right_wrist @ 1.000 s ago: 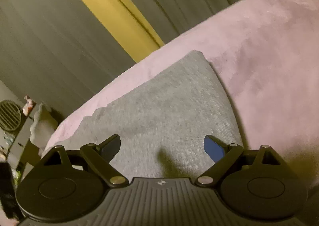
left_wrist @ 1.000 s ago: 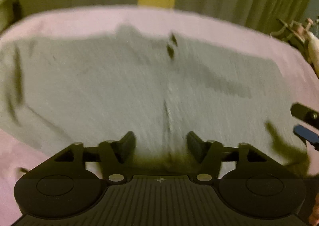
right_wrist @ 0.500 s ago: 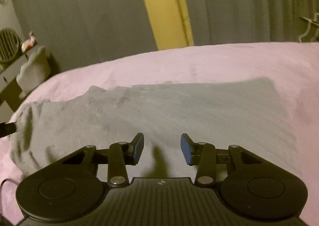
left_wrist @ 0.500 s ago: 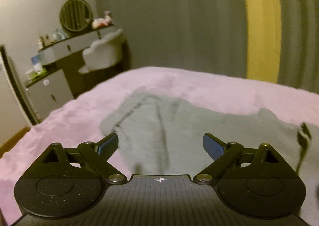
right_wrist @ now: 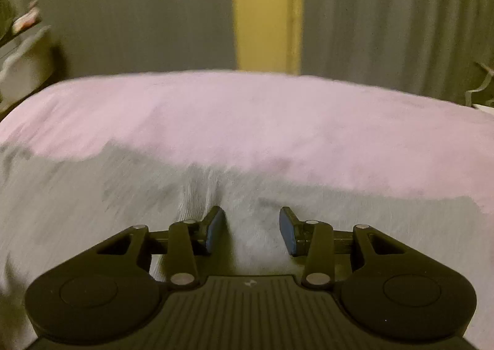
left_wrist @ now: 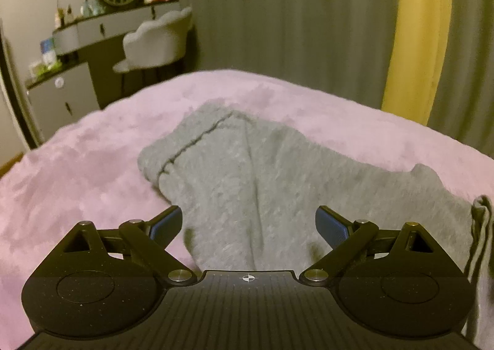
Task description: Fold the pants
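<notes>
Grey pants point(left_wrist: 262, 177) lie spread on a pink blanket point(left_wrist: 80, 164). In the left wrist view their end with a dark seam line points toward the far left, and a folded edge point(left_wrist: 480, 217) stands up at the right. My left gripper point(left_wrist: 248, 223) is open wide, low over the near edge of the pants, holding nothing. In the right wrist view the pants point(right_wrist: 92, 211) fill the lower half, blurred. My right gripper point(right_wrist: 250, 228) is partly open just above the cloth, with cloth showing between its jaws but not pinched.
A dressing table point(left_wrist: 80, 50) with a round mirror and a pale chair point(left_wrist: 157, 41) stand beyond the bed's far left corner. Grey curtains point(right_wrist: 386, 10) with a yellow strip point(right_wrist: 265, 10) hang behind the bed. Pink blanket point(right_wrist: 278, 121) stretches beyond the pants.
My left gripper swung left toward the pants' end and opened wide. My right gripper turned to face the curtains, narrowed its jaws, and dropped lower over the cloth.
</notes>
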A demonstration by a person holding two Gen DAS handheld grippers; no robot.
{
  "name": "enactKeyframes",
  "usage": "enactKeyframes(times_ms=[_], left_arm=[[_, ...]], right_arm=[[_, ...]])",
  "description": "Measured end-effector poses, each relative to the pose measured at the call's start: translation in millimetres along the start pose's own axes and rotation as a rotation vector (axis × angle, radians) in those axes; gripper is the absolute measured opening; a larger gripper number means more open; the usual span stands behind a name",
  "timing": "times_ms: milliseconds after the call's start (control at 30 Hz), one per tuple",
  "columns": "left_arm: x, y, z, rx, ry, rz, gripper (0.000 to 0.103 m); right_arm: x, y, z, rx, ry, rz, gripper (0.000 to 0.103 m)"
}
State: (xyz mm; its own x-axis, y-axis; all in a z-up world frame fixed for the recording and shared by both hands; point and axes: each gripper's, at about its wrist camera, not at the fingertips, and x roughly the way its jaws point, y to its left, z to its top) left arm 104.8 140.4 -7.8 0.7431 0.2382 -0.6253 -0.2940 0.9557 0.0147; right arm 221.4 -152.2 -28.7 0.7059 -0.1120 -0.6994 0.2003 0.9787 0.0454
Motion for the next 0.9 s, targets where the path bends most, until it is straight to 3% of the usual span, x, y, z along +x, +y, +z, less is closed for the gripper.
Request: enactKeyframes(times_ms=[33, 100, 167, 233, 333, 400, 500, 600, 633, 800, 900], left_arm=[[1.7, 2.3, 0.6, -0.014, 0.008, 0.003, 0.097], [2.2, 7.0, 2.2, -0.046, 0.009, 0.006, 0.097], [2.5, 10.0, 2.6, -0.072, 0.02, -0.006, 0.097], [4.8, 10.8, 1.9, -0.086, 0.041, -0.023, 0.097], [9.5, 10.2, 1.4, -0.081, 0.061, -0.028, 0.097], [11.4, 11.3, 2.1, -0.079, 0.065, -0.02, 0.097], [16.5, 19.5, 6.4, -0.1, 0.074, -0.01, 0.097], [29.8, 36.0, 10.7, -0.175, 0.122, -0.048, 0.097], [35.7, 42.0, 11.9, -0.204, 0.144, -0.063, 0.097], [65.5, 67.2, 14.2, -0.363, 0.252, -0.205, 0.096], [74.5, 78.4, 13.6, -0.449, 0.266, -0.219, 0.092]], right_arm=[[0.9, -4.5, 4.0, 0.035, -0.006, -0.022, 0.04], [-5.0, -12.9, 8.3, 0.133, -0.011, 0.013, 0.043], [-17.2, -17.2, 3.9, 0.166, -0.047, 0.039, 0.051], [-27.4, -18.1, -7.4, 0.16, -0.076, 0.003, 0.054], [-16.0, -13.3, -19.7, 0.135, 0.0, -0.04, 0.056], [-3.3, -5.2, -24.8, 0.073, 0.054, -0.039, 0.059], [-7.9, -2.1, -24.0, 0.033, 0.028, -0.02, 0.063], [-26.8, -22.3, -24.5, 0.138, 0.013, 0.11, 0.087], [-34.8, -26.2, -27.9, 0.138, -0.001, 0.13, 0.088], [-66.8, -36.9, -60.0, 0.006, -0.018, 0.074, 0.098], [-86.5, -51.3, -86.4, -0.034, -0.037, 0.013, 0.102]])
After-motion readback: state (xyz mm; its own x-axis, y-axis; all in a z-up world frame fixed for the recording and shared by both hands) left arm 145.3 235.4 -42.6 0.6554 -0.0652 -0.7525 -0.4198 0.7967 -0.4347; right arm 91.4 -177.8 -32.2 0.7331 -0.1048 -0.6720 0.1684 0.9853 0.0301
